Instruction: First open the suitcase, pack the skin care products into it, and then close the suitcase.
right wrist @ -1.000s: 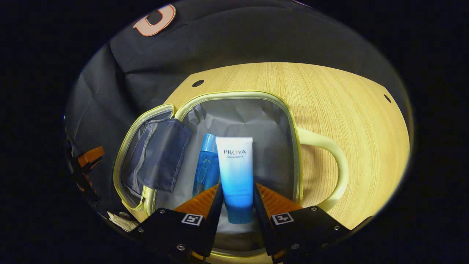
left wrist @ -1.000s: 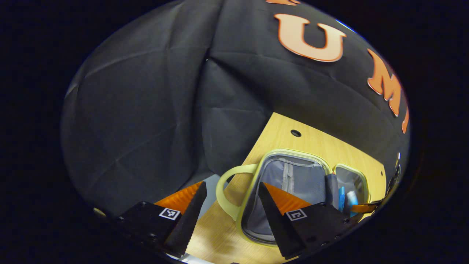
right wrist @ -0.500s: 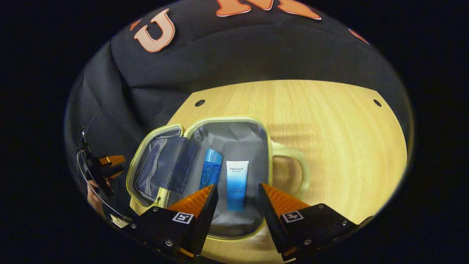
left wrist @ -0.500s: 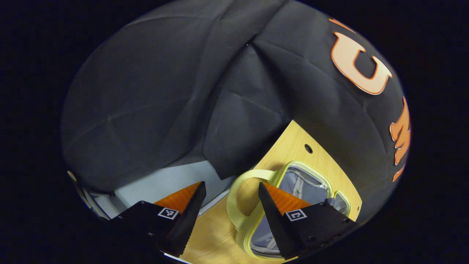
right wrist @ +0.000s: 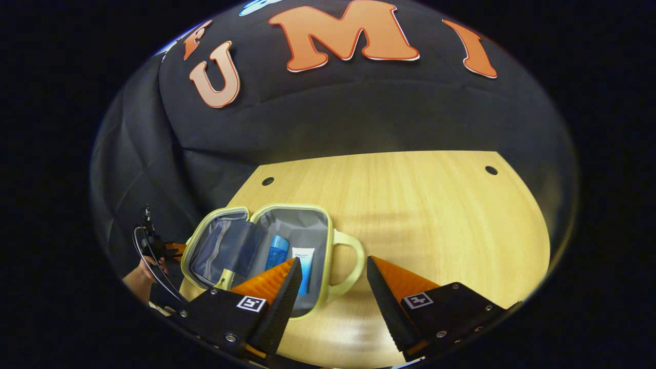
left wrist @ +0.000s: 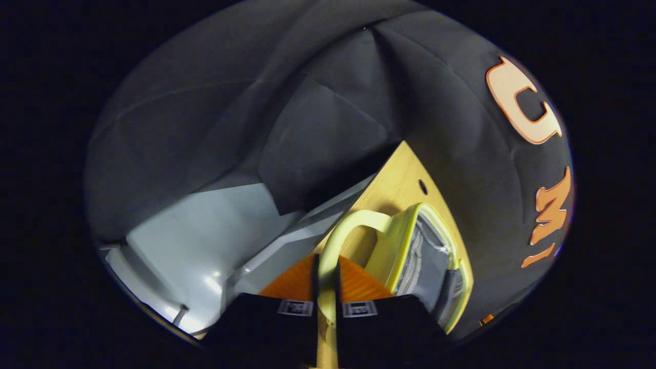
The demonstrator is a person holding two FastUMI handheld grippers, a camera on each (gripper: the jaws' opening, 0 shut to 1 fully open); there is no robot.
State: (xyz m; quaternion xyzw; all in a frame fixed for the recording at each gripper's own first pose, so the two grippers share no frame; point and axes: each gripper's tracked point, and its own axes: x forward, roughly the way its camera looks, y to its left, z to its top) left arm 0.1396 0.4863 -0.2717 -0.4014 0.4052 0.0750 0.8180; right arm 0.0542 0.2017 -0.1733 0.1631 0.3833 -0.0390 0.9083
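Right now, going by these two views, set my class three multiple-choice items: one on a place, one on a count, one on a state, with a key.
1. Where does the tube lie?
A. on the bare table
B. in the open suitcase, beside the blue bottle
C. between the right gripper's fingers

2. How many products are in the suitcase?
A. one
B. four
C. two

3. How is the left gripper?
A. shut on the handle
B. open
C. shut on the blue bottle

Key: 1 B, it rests on the grey lining; 2 C, blue bottle and tube; 3 A, both fingers press the handle.
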